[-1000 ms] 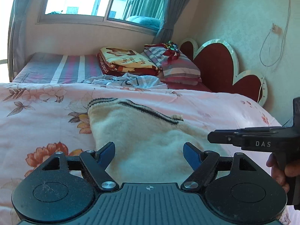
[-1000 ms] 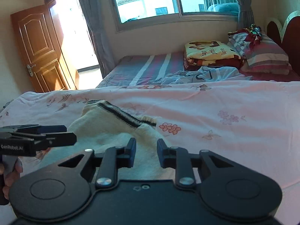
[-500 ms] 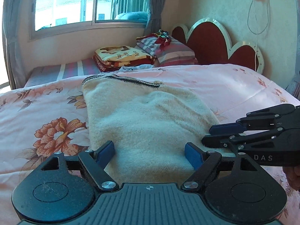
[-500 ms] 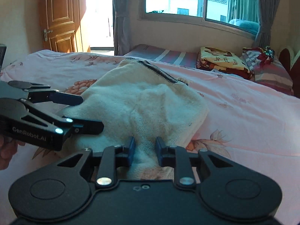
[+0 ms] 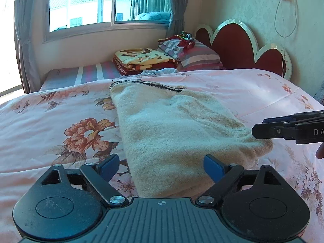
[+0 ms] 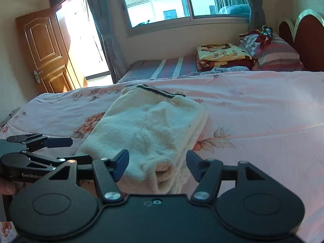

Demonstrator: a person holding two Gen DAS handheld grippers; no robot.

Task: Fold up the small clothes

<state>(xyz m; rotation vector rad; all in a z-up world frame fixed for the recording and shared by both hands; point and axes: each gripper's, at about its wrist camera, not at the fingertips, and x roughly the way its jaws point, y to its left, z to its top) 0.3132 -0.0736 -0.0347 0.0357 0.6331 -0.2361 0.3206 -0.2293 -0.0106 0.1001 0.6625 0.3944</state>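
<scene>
Here, a cream knitted garment (image 5: 178, 133) lay folded lengthwise on the pink flowered bedsheet (image 5: 60, 121), with its dark striped hem (image 5: 149, 85) at the far end, toward the window (image 5: 97, 6). The near end of the garment lay just in front of both grippers.

The left gripper (image 5: 162, 167) was over the near left part of the garment. Its jaws were opening and stood wide apart; the cloth lay between and below the blue pads (image 5: 213, 168), but they did not press on it. The right gripper (image 6: 157, 167) was at the near right corner, where the folded layers showed as loose edges. Its jaws were also opening, and the cloth between them was not pinched. In the left wrist view the right gripper came in from the right edge, over the garment's right corner, and part of a hand (image 5: 320, 152) showed below it. In the right wrist view the left gripper appeared at the left, just beside the garment's left edge.

Further away lay a yellow folded blanket (image 6: 220, 53) and striped pillows (image 6: 277, 54) near the red headboard (image 5: 232, 42). A brown wooden door (image 6: 44, 48) stood open at the left.
</scene>
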